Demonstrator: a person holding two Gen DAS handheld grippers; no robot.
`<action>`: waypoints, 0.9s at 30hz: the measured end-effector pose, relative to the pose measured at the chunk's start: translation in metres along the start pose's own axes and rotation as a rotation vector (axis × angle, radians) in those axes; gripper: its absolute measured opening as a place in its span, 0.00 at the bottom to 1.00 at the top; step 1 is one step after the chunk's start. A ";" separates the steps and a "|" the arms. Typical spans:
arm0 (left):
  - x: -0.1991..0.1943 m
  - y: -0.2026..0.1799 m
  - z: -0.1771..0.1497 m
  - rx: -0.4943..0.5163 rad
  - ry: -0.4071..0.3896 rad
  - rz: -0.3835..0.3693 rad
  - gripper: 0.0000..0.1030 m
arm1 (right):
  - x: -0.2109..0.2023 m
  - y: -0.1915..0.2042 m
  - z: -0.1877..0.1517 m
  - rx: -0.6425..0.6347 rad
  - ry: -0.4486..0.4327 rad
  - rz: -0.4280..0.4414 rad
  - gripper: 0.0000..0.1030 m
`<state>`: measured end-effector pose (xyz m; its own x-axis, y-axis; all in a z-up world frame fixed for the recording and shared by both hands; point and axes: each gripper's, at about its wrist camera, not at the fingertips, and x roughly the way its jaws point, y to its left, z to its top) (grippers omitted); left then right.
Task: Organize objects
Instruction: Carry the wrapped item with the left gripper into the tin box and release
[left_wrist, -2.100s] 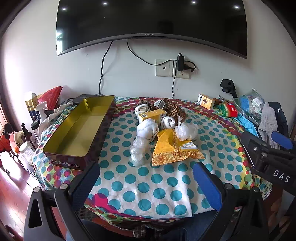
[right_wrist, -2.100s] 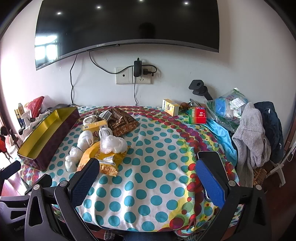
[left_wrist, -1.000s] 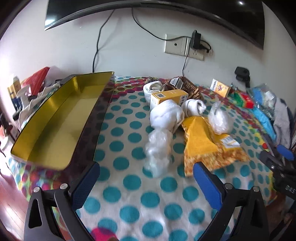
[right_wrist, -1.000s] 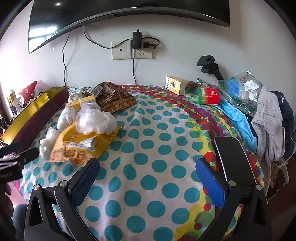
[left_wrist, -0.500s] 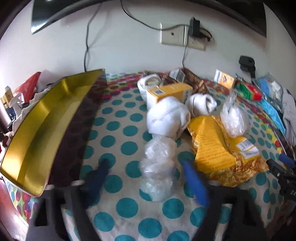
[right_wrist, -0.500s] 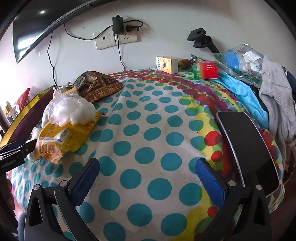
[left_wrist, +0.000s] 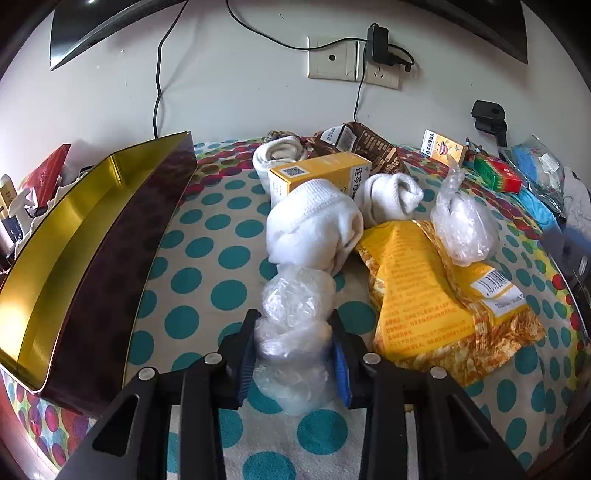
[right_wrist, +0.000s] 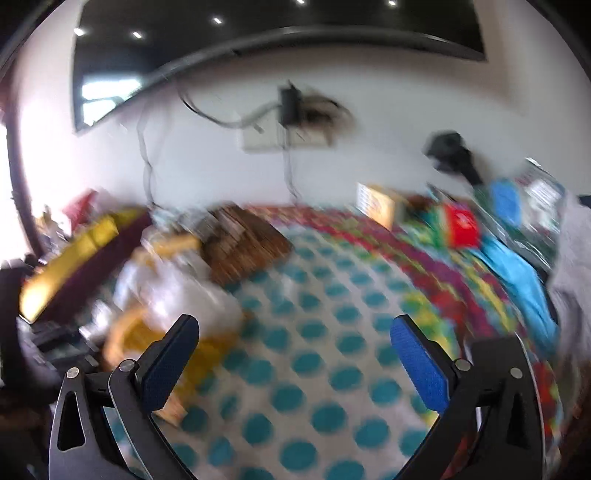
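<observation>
Left gripper (left_wrist: 294, 345) squeezes its fingers against both sides of the crinkled plastic bag (left_wrist: 293, 334) lying on the dotted tablecloth (left_wrist: 207, 273), beside the gold tin (left_wrist: 74, 254). Right gripper (right_wrist: 295, 354) hovers wide open, holding nothing.

Wall-mounted TV (left_wrist: 110, 22), socket plate (left_wrist: 352, 61) with plugged charger (left_wrist: 376, 44), dangling cables (left_wrist: 159, 74).

Polka-dot table (left_wrist: 207, 258) carries gold tin (left_wrist: 66, 236), socks (left_wrist: 314, 225), snack bag (left_wrist: 436, 306).
</observation>
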<state>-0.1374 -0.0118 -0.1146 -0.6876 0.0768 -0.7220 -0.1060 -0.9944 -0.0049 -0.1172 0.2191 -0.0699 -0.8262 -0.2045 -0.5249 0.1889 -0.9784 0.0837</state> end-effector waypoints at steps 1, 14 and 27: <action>-0.001 -0.001 0.000 0.003 0.001 -0.001 0.33 | 0.001 0.000 0.003 0.002 -0.003 -0.004 1.00; -0.064 0.010 -0.006 -0.065 -0.085 -0.008 0.33 | 0.011 -0.026 -0.013 0.135 0.091 -0.001 1.00; -0.054 0.164 0.032 -0.268 0.008 0.288 0.33 | 0.007 -0.011 -0.017 0.100 0.103 0.023 1.00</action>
<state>-0.1407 -0.1768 -0.0549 -0.6564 -0.2078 -0.7252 0.2826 -0.9590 0.0190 -0.1160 0.2294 -0.0889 -0.7626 -0.2276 -0.6056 0.1491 -0.9727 0.1779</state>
